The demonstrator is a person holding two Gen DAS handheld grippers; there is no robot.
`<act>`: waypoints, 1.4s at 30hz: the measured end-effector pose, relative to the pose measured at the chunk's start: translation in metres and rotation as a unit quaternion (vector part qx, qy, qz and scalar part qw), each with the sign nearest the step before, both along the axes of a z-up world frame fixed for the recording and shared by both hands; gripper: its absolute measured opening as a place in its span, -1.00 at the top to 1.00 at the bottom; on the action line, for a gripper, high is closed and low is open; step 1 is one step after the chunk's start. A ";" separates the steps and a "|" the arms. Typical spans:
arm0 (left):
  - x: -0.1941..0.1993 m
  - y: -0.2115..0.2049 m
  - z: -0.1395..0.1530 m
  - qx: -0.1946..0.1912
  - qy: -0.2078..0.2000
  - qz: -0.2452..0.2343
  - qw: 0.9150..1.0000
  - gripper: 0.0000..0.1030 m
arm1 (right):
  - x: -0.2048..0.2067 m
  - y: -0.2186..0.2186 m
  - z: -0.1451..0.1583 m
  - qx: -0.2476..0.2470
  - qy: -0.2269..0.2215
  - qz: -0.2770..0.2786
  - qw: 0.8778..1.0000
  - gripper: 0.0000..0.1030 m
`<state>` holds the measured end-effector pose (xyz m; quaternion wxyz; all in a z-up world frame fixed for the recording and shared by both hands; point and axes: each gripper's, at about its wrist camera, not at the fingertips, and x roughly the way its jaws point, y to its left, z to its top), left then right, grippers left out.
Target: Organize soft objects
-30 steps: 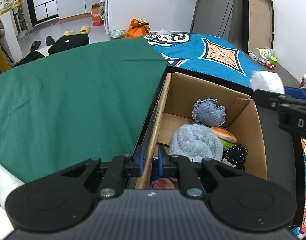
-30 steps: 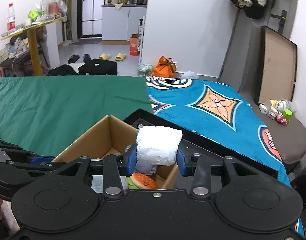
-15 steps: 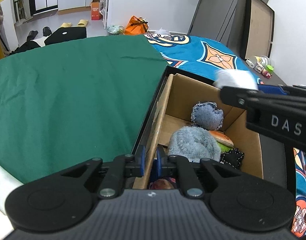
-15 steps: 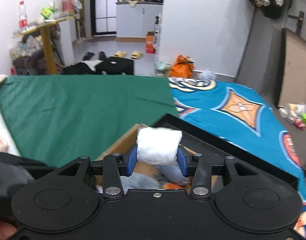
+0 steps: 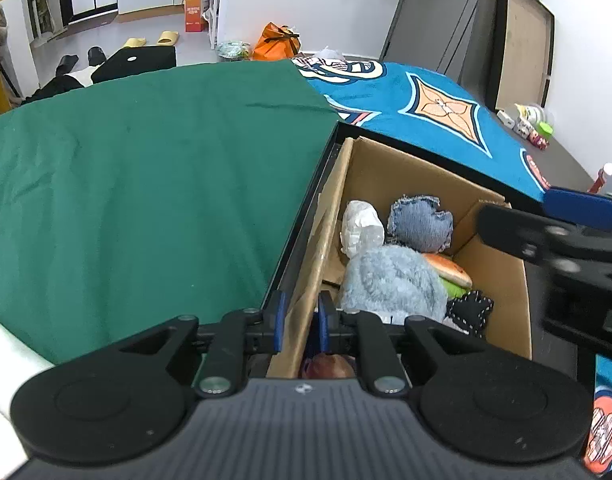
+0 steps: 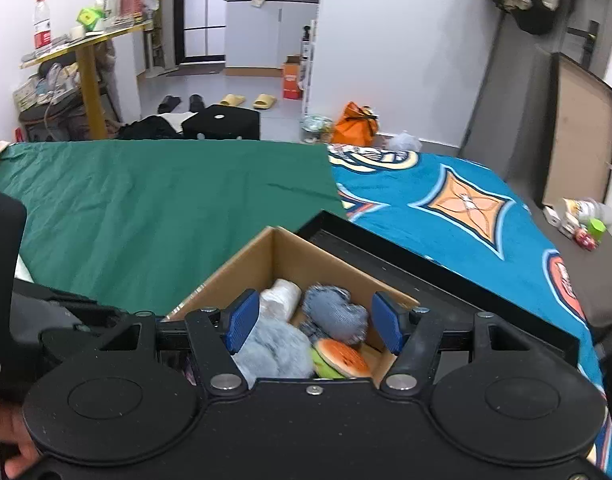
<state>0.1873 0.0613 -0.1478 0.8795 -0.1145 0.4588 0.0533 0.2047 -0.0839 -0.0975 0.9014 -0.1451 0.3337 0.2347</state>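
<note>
Your cardboard box (image 5: pixel 494 276) sits in a black tray (image 6: pixel 446 276) at the seam of the green sheet (image 5: pixel 146 184) and the blue patterned one (image 6: pixel 466 208). Your left gripper (image 5: pixel 299 322) pinches the box's left wall. Your right gripper (image 6: pixel 311 322) is opening, nothing between its pads. The white roll (image 5: pixel 360 226) lies inside against the left wall, beside the denim plush (image 5: pixel 420 222).

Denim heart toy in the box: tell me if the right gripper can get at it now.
Probably yes. The denim heart toy lies uncovered at the top of the cardboard box, just below the right gripper, whose opening fingers hold nothing. The left gripper only clamps the box wall.
</note>
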 end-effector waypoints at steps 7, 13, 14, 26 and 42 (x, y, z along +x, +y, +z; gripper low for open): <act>-0.008 -0.005 0.005 0.019 -0.001 -0.001 1.000 0.35 | -0.016 -0.030 0.003 0.007 0.006 -0.046 0.999 -0.27; -0.017 -0.017 0.014 0.047 -0.006 -0.024 0.999 0.10 | -0.034 -0.054 0.004 0.030 0.017 -0.091 0.995 -0.45; -0.018 -0.018 0.017 0.040 -0.005 -0.029 0.999 0.09 | -0.038 -0.059 0.005 0.034 0.018 -0.099 0.994 -0.47; -0.043 -0.051 0.059 0.081 -0.020 -0.107 0.991 -0.12 | -0.076 -0.101 0.014 0.096 0.024 -0.182 0.978 -0.76; -0.086 -0.071 0.113 0.084 -0.048 -0.121 0.988 -0.53 | -0.121 -0.142 0.038 0.136 0.016 -0.228 0.964 -1.00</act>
